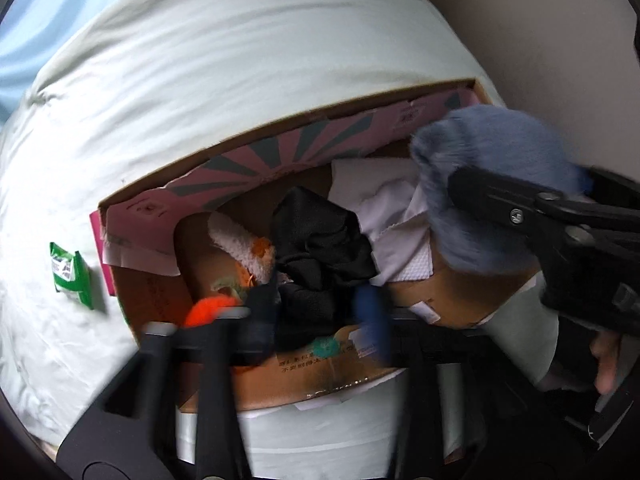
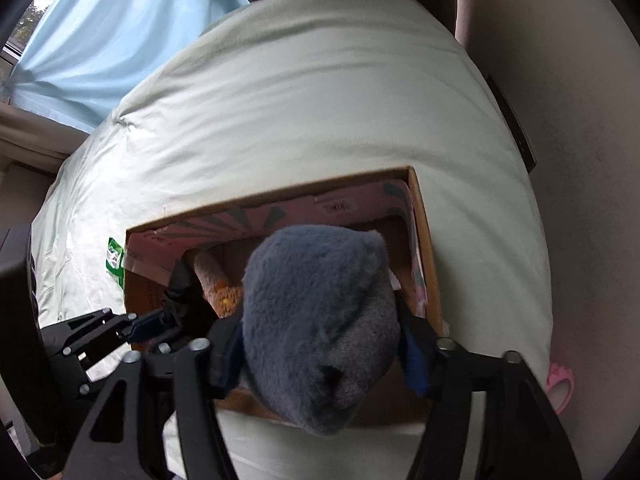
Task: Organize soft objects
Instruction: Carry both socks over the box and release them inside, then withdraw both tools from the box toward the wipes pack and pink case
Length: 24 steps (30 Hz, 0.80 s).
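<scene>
An open cardboard box [image 1: 260, 130] [image 2: 280, 192] with a pink lining lies on a pale green bedcover. Inside it are a crumpled black cloth [image 1: 320, 240], a white and orange fuzzy piece [image 1: 244, 248], a white cloth [image 1: 388, 208] and something bright orange [image 1: 208, 308]. My left gripper [image 1: 316, 312] [image 2: 172, 304] hangs open just over the black cloth, holding nothing. A blue-grey plush [image 1: 492, 168] [image 2: 320, 312] sits between the spread fingers of my right gripper [image 2: 322, 356] above the box's right half. The plush fills the gap, and the pads do not squeeze it.
A green packet [image 1: 70, 276] [image 2: 114, 260] lies on the bedcover [image 2: 320, 100] left of the box. A light blue curtain [image 2: 120, 40] hangs at the far left. A pink slipper [image 2: 560, 384] shows past the bed's right edge. A hand [image 1: 604, 364] grips the right tool.
</scene>
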{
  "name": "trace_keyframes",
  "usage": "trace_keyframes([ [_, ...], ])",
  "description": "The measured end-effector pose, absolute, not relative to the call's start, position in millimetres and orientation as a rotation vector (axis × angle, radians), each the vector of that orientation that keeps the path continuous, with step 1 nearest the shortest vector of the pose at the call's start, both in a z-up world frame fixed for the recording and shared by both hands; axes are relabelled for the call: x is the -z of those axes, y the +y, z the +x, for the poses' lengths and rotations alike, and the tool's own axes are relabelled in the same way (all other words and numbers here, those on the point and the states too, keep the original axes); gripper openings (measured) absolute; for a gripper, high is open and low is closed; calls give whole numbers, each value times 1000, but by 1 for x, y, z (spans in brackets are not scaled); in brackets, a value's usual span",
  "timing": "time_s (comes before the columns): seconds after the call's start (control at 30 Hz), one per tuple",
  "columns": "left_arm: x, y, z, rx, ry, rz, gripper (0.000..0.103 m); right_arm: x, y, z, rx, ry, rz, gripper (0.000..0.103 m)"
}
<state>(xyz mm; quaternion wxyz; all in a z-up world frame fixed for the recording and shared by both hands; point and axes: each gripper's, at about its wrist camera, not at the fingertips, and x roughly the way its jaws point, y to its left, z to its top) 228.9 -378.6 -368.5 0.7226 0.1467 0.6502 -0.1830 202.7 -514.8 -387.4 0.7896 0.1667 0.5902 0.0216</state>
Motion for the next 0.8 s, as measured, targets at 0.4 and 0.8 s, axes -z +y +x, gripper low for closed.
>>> trace_keyframes([
  [0.4,349,-366,225,388,1388,309,102,376,-513,191,-55,1210,335,102],
  [0.8,296,-353,204,398,1299,272,102,334,-497,171,-54,1161,279,102],
])
